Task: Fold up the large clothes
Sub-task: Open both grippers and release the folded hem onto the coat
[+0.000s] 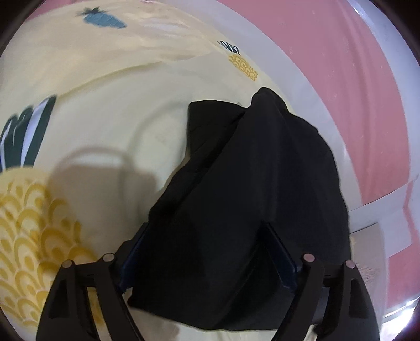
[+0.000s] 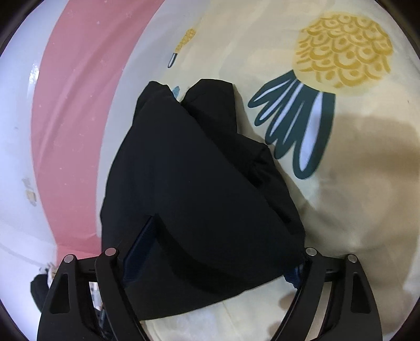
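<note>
A black garment [image 1: 252, 188] lies bunched and partly folded on a pale yellow bedsheet [image 1: 105, 110]. In the left wrist view the cloth drapes over and between my left gripper [image 1: 207, 241], whose blue-padded fingers [image 1: 283, 251] stand wide apart with fabric filling the gap. In the right wrist view the same garment [image 2: 194, 188] covers my right gripper [image 2: 218, 236]; its left finger [image 2: 139, 246] shows beside the cloth and the right finger is mostly hidden. Whether either gripper pinches the cloth is hidden.
The sheet carries yellow scale prints [image 2: 344, 49], dark leaf shapes [image 2: 296, 123] and a blue carrot print [image 1: 105, 18]. The bed edge [image 1: 302, 86] borders a pink floor mat [image 1: 354, 78], which also shows in the right view [image 2: 76, 105].
</note>
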Motion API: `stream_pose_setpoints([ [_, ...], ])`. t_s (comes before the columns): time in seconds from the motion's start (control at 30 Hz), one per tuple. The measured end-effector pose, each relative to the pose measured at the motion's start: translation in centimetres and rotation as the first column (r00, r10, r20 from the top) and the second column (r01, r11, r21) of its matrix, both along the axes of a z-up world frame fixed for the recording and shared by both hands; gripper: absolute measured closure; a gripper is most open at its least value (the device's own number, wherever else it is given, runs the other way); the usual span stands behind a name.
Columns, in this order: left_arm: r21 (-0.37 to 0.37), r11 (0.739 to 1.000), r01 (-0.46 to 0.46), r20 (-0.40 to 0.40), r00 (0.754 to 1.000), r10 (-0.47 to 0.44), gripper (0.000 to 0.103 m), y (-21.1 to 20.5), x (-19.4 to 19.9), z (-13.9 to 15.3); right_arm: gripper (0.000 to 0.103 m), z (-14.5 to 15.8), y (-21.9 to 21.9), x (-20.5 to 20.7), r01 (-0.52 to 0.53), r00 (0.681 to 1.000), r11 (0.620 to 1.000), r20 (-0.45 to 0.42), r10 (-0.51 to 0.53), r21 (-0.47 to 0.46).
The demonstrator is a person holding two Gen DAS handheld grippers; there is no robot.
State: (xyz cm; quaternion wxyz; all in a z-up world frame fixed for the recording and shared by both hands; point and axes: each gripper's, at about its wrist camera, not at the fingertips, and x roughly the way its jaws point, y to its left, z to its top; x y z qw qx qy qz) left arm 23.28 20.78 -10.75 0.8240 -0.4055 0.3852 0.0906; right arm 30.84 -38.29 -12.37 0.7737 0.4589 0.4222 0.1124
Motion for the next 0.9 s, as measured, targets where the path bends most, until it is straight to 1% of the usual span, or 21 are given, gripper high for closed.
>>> stream_pose_setpoints([
  [0.03,0.02,1.0,0.011,-0.015,1.0,-0.011,0.03,-0.2,0.2,0.3,0.026,0.3,0.1,0.1,0.002,1.0,1.0,-0.005,-0.002,-0.01],
  [0.07,0.042,0.999,0.023,-0.02,1.0,-0.023,0.036,-0.4,0.3,0.7,0.039,0.6,0.2,0.2,0.003,1.0,1.0,-0.007,-0.003,-0.027],
  [0.1,0.066,0.997,0.037,-0.023,0.999,-0.036,0.05,-0.5,0.3,1.3,0.046,1.0,0.2,0.0,0.002,1.0,0.999,-0.006,-0.002,-0.049],
  [0.13,0.097,0.994,0.056,-0.028,0.998,-0.054,0.062,-0.8,0.2,1.9,0.056,1.6,0.2,-0.3,-0.004,1.0,0.998,-0.004,0.003,-0.062],
  [0.17,0.122,0.99,0.076,-0.034,0.997,-0.072,0.065,-1.0,0.1,2.5,0.061,1.9,0.2,-0.2,-0.01,1.0,0.998,-0.006,0.01,-0.068],
  [0.23,0.168,0.979,0.113,-0.037,0.993,-0.108,0.071,-1.5,-0.1,3.7,0.065,2.9,0.3,-0.5,-0.028,1.0,0.996,-0.013,0.027,-0.088],
  [0.27,0.18,0.976,0.126,-0.034,0.992,-0.122,0.072,-1.6,-0.5,4.4,0.066,3.2,0.2,-0.8,-0.029,1.0,0.996,-0.009,0.028,-0.08],
  [0.37,0.171,0.974,0.148,-0.017,0.989,-0.148,0.073,-1.4,-2.7,6.0,0.067,4.4,-0.4,-3.1,-0.038,0.999,0.997,-0.002,0.038,-0.074],
  [0.47,0.182,0.966,0.182,0.0,0.983,-0.185,0.073,-1.8,-6.5,7.6,0.067,5.6,-1.1,-7.0,-0.062,0.998,0.994,-0.002,0.063,-0.093],
  [0.57,0.173,0.962,0.213,0.003,0.976,-0.217,0.073,-2.2,-11.4,8.3,0.067,6.5,-2.0,-12.5,-0.089,0.996,0.99,-0.016,0.088,-0.109],
  [0.6,0.165,0.961,0.223,-0.004,0.974,-0.226,0.073,-2.4,-13.3,8.3,0.067,6.6,-2.3,-13.6,-0.093,0.996,0.99,-0.022,0.091,-0.11],
  [0.63,0.158,0.959,0.235,-0.013,0.972,-0.236,0.073,-2.6,-15.3,8.1,0.067,6.6,-2.7,-16.0,-0.096,0.995,0.989,-0.036,0.093,-0.11],
  [0.67,0.152,0.957,0.246,-0.025,0.969,-0.245,0.073,-2.9,-17.3,7.8,0.067,6.5,-3.0,-17.5,-0.1,0.994,0.989,-0.046,0.096,-0.112],
  [0.77,0.138,0.952,0.275,-0.053,0.961,-0.27,0.073,-3.7,-21.9,7.0,0.067,6.0,-4.0,-21.8,-0.098,0.993,0.989,-0.074,0.09,-0.112],
  [0.83,0.118,0.952,0.284,-0.067,0.958,-0.278,0.073,-4.1,-23.9,6.4,0.066,5.4,-4.5,-23.7,-0.09,0.993,0.989,-0.088,0.08,-0.118],
  [0.9,0.131,0.945,0.298,-0.078,0.954,-0.29,0.072,-4.5,-25.3,5.7,0.065,4.9,-4.5,-24.1,-0.092,0.992,0.989,-0.102,0.08,-0.118],
])
